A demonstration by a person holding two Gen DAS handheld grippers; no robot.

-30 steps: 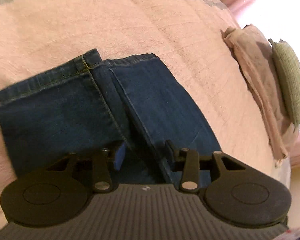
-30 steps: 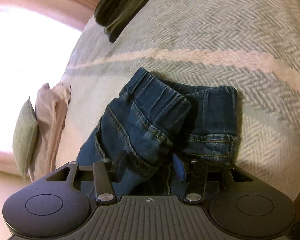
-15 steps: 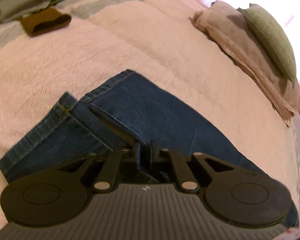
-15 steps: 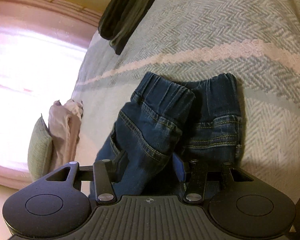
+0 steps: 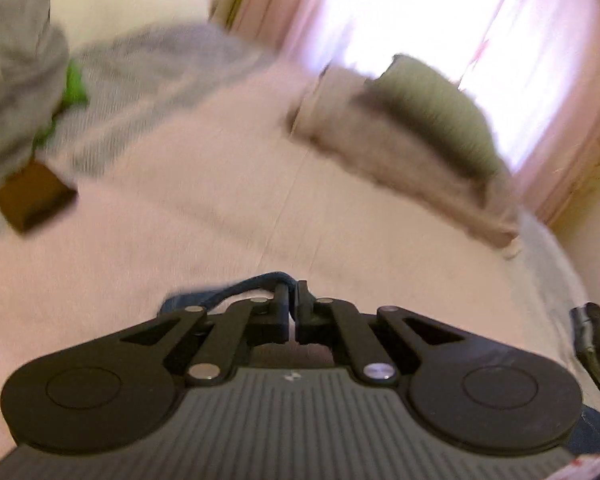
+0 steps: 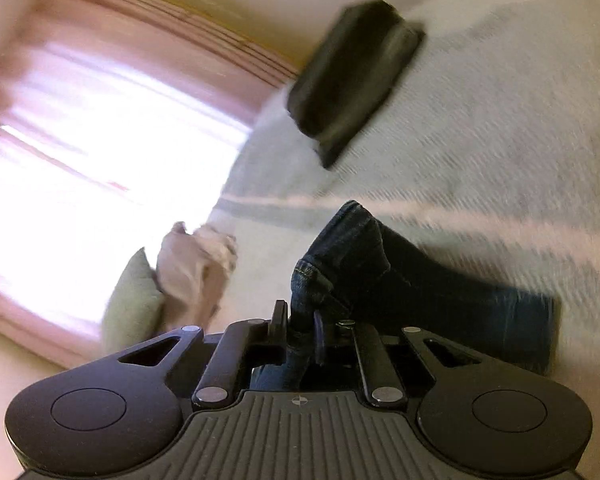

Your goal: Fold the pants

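**Both grippers hold the jeans over the bed**

On the pink bed [image 5: 204, 216] the blue jeans [image 6: 420, 280] hang from both grippers. The right gripper [image 6: 300, 330] is closing its fingers on the waistband; the left gripper [image 5: 292, 304] pinches a hem.

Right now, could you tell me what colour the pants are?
Dark blue denim pants, seen best from the right wrist.
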